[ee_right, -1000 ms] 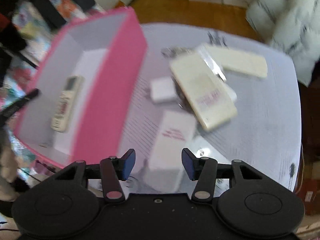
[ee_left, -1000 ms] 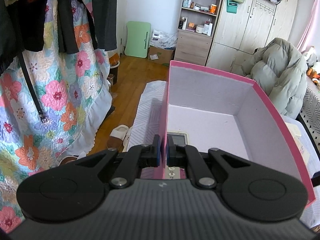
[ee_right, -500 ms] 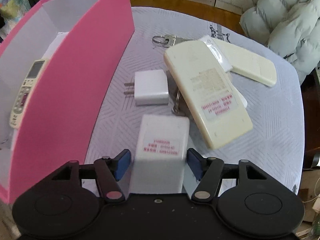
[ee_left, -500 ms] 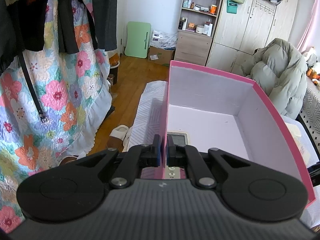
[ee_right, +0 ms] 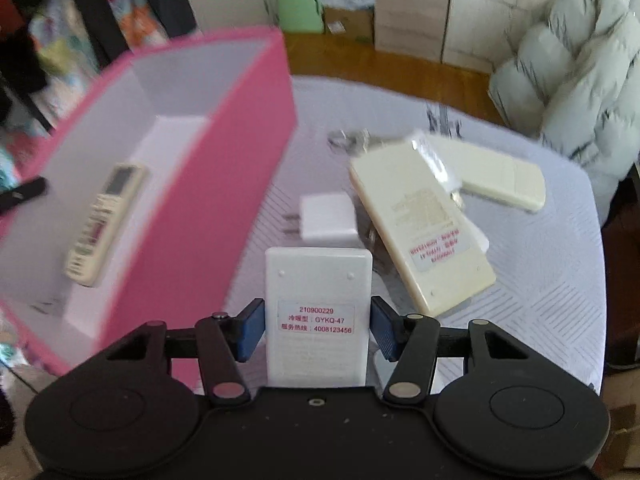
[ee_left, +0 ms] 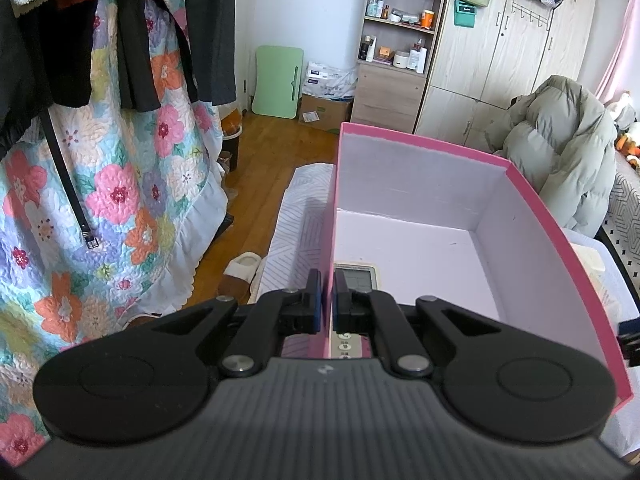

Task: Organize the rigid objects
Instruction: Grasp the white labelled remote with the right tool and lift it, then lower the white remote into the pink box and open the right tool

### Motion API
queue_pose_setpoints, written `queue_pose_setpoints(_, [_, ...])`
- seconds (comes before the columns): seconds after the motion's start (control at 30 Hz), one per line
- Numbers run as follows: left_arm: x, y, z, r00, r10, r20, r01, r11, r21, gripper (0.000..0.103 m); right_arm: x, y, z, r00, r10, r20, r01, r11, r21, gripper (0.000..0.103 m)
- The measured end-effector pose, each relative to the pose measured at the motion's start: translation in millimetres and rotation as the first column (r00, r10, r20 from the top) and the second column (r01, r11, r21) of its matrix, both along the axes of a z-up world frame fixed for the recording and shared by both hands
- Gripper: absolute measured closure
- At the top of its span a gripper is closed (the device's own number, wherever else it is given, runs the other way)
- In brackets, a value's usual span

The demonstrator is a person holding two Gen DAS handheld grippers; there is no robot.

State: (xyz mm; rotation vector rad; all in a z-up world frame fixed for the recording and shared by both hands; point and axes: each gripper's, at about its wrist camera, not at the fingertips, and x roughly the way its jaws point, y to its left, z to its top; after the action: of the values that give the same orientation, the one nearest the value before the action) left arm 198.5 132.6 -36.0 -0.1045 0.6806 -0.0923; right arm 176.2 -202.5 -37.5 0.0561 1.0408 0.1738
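Inside the pink box (ee_left: 520, 216), the remote (ee_left: 354, 280) is mostly hidden behind the left hand-held gripper (ee_left: 326, 300); seen from the right wrist, the box blurs.

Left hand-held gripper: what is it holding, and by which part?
The left hand-held gripper is shut on the pink box, pinching its near side wall at the rim.

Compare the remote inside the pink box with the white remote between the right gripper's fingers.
The remote in the box lies face up, screen and buttons showing; the white remote shows its labelled back. The boxed one is cream and narrow, the other whiter and broader. The right gripper is closing on the white one. Both are rectangular.
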Motion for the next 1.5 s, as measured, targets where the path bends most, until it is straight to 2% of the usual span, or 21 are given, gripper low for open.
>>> queue_pose_setpoints(0.27, [0,0,1,1.0,-0.001,-0.001,0.001,1.0,-0.001,0.099,-26,8,45,0.984,0.028,0.174,-0.027,1.0,-0.01,0.042])
queue_pose_setpoints(0.53, [0,1,1,1.0,0.001,-0.002,-0.001,1.0,-0.007,0.099,-42,20,100,0.943,0.068,0.325,-0.056,0.997,-0.044,0.042])
queue_pose_setpoints(0.7, [0,4,2,1.0,-0.005,-0.002,0.005,1.0,-0.012,0.099,-45,43,126,0.908,0.167,0.384,-0.194,0.98,0.033,0.042])
queue_pose_setpoints(0.77, [1,6,2,1.0,-0.007,-0.001,0.007,1.0,-0.016,0.099,-38,60,124,0.89,0.221,0.398,-0.257,0.966,0.039,0.042])
queue_pose_setpoints(0.83, [2,8,1,1.0,-0.011,0.0,0.011,1.0,-0.023,0.099,-26,81,107,0.881,0.278,0.384,-0.307,0.952,0.016,0.042])
queue_pose_setpoints(0.97, [0,9,1,1.0,-0.014,0.006,0.014,1.0,-0.028,0.098,14,109,53,0.903,0.29,0.316,-0.324,0.944,0.059,0.042])
queue_pose_setpoints(1.1, [2,10,0,1.0,-0.017,0.002,0.017,0.999,-0.037,0.098,37,120,21,0.896,0.319,0.309,-0.371,0.92,0.128,0.042])
queue_pose_setpoints(1.2, [2,11,1,1.0,-0.024,0.001,0.025,0.999,-0.043,0.098,35,117,16,0.897,0.344,0.279,-0.394,0.907,0.148,0.042])
queue_pose_setpoints(1.3, [3,13,1,1.0,-0.026,0.0,0.026,0.998,-0.051,0.098,24,117,14,0.867,0.435,0.244,-0.463,0.884,0.07,0.042])
queue_pose_setpoints(1.5, [1,13,0,1.0,-0.03,0.0,0.03,0.998,-0.058,0.097,8,106,18,0.834,0.515,0.199,-0.529,0.848,0.023,0.042])
